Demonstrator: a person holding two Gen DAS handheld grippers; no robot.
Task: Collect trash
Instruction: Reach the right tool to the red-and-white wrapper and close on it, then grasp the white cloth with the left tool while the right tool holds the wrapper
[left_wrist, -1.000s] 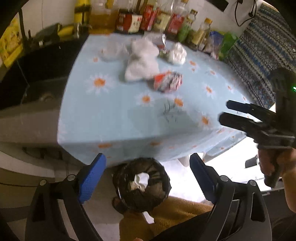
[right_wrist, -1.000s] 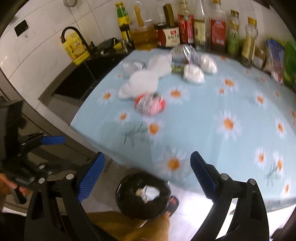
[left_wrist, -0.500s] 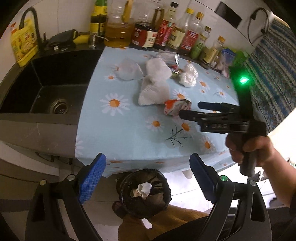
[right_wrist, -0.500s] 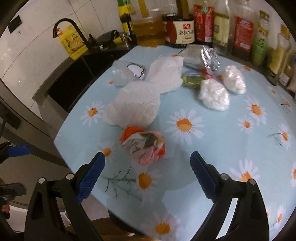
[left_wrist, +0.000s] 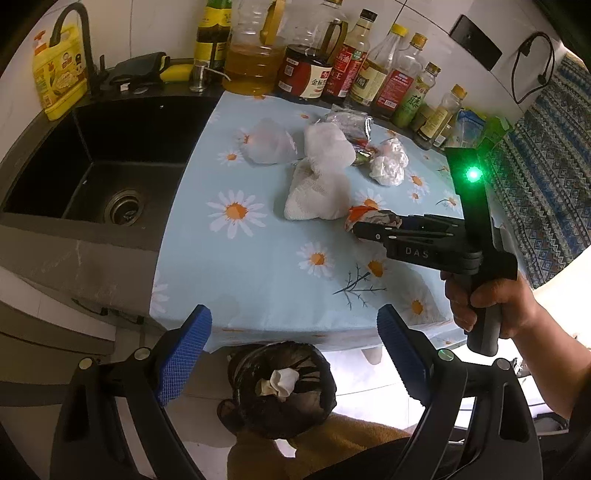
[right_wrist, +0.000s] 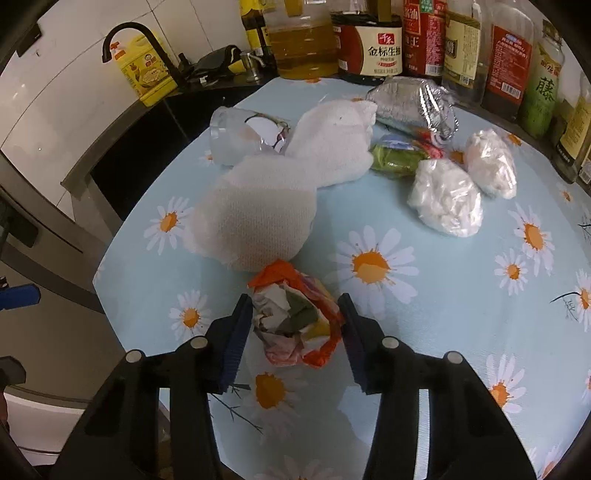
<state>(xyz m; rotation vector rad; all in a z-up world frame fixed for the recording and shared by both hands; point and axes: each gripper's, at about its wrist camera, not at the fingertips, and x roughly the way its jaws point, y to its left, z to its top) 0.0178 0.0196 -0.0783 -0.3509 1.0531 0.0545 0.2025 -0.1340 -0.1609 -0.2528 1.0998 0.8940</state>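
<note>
The left wrist view looks from off the near edge of the surface, high and set back, facing forward and down. It takes in the whole flowered top, the black sink at far left, the row of bottles along the far wall, and the lined bin on the floor below. The right wrist view sits low and close over the surface, facing the same bottles. Both views share the crumpled wrapper, the white cloth and the faucet. The left view also catches the right tool from its side, at mid right.
</note>
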